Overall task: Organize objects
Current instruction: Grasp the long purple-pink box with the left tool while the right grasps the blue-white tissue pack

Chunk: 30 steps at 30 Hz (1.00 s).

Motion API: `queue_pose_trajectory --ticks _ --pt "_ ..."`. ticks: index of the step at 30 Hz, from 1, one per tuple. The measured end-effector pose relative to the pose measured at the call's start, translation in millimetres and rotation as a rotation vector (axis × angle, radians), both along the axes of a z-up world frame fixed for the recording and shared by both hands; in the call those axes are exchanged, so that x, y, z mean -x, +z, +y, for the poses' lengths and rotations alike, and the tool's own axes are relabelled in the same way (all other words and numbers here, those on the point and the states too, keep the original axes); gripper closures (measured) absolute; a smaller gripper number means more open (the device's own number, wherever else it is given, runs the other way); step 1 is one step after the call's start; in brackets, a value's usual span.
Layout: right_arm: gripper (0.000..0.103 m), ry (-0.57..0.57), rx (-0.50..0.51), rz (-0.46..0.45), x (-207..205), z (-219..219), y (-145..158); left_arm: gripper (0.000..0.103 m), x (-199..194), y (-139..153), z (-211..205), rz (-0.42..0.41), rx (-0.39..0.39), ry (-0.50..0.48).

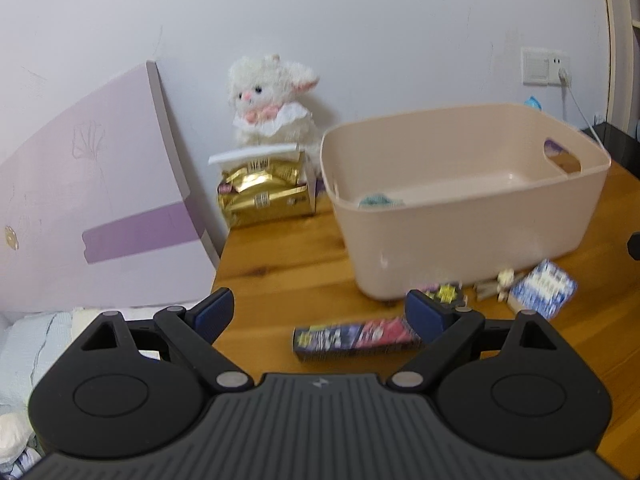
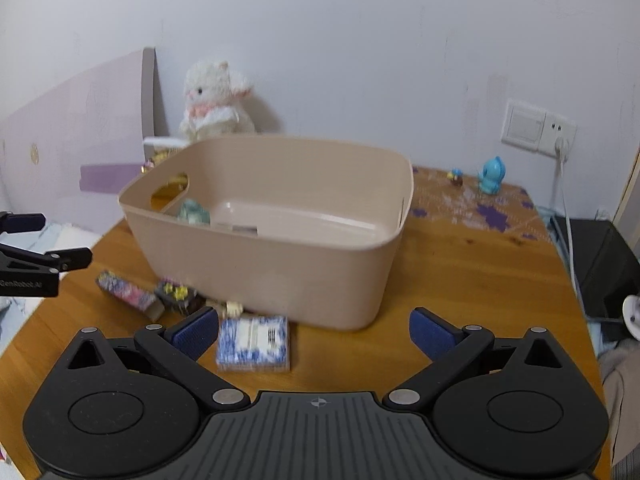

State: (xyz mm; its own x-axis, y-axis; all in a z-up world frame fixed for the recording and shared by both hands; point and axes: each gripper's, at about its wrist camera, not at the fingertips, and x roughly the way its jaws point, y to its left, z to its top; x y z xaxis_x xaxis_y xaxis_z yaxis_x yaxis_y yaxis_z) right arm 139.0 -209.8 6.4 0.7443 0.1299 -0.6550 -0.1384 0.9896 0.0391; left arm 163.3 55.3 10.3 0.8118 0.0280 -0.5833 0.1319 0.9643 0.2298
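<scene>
A beige plastic bin stands on the wooden table, with a small teal toy inside. In front of it lie a long dark and red box, a small dark packet with yellow print, a small cream figure and a blue-and-white box. My left gripper is open and empty above the long box. My right gripper is open and empty, the blue-and-white box near its left finger.
A white plush lamb sits by the wall behind a gold packet box. A lilac board leans at the left. A blue figurine and a wall socket are at the back right. Bedding lies past the table's left edge.
</scene>
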Motion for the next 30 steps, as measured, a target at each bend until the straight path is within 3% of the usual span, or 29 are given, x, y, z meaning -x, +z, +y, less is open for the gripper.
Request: queue_pose_trajectory --ticks 5,10,18,24,30 --pt "0.0 0.007 0.008 0.055 -1 6 -24 0.01 1 -22 6 0.033 -0.068 -0.045" --pt "0.0 0.01 0.003 0.112 -4 13 -46 0.01 -10 -38 15 0.065 -0.087 -0.09" --pt "0.0 0.008 -0.002 0.156 -8 19 -64 0.01 -32 -59 7 0.109 -0.175 -0.268" --pt "0.0 -0.001 -0.009 0.166 -8 15 -69 0.01 -53 -73 1 0.163 -0.181 -0.331" --pt "0.0 -0.004 -0.023 0.173 -6 14 -72 0.01 -70 -70 1 0.235 -0.107 -0.325"
